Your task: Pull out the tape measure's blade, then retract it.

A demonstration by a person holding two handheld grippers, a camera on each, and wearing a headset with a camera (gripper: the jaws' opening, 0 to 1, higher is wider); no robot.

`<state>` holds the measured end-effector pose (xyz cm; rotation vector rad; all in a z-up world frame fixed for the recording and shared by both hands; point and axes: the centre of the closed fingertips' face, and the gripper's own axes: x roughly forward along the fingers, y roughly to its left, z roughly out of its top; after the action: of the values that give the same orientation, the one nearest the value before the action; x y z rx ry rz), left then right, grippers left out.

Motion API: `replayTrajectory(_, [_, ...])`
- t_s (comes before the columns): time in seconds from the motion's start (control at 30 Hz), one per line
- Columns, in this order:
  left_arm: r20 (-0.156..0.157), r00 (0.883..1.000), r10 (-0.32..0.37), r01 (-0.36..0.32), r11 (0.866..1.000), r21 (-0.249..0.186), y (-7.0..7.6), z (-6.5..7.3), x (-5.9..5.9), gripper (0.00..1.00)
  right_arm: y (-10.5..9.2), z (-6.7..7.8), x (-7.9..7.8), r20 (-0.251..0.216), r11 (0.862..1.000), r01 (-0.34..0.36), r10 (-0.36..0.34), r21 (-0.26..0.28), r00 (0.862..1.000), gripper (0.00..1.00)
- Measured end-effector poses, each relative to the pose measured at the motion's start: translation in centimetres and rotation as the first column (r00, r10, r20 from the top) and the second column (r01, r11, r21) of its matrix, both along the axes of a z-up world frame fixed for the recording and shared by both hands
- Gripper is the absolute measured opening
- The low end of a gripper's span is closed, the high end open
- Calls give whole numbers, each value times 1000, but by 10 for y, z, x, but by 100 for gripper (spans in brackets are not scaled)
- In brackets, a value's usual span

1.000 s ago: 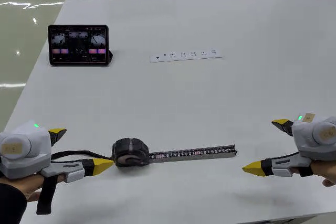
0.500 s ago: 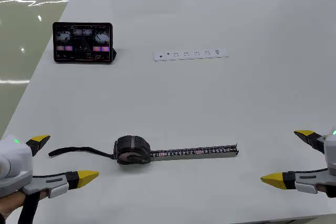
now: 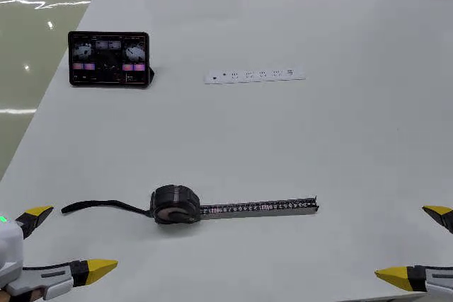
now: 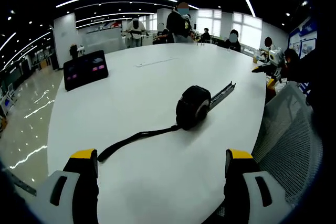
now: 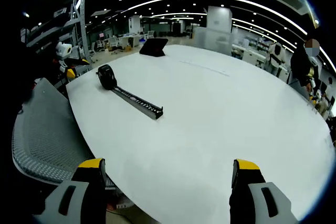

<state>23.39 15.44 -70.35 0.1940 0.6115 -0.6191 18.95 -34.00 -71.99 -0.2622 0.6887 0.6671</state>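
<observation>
the tape measure point(image 3: 175, 205) lies on the white worktop point(image 3: 283, 139) near its front edge. its blade point(image 3: 258, 208) is drawn out flat to the right, and a black strap point(image 3: 99, 206) trails off to the left. the left gripper point(image 3: 71, 240) hovers at the lower left corner, its yellow-tipped fingers spread wide, holding nothing, clear of the strap. the right gripper point(image 3: 413, 242) sits at the lower right, fingers likewise parted and empty, well apart from the blade's end. farther back stand a tablet point(image 3: 108, 58) and a white power strip point(image 3: 255, 74).
</observation>
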Motion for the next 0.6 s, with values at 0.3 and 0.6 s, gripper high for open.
replayTrajectory(0.3, [4,1000,-17,17,1000,10,1,0,-6,99,-7,7,-2,15,999,35,-35,6,999,99])
replayTrajectory(0.6, [26,999,-30,30,999,12,-3,5,-2,99,-5,7,-11,9,999,36,-36,7,999,99])
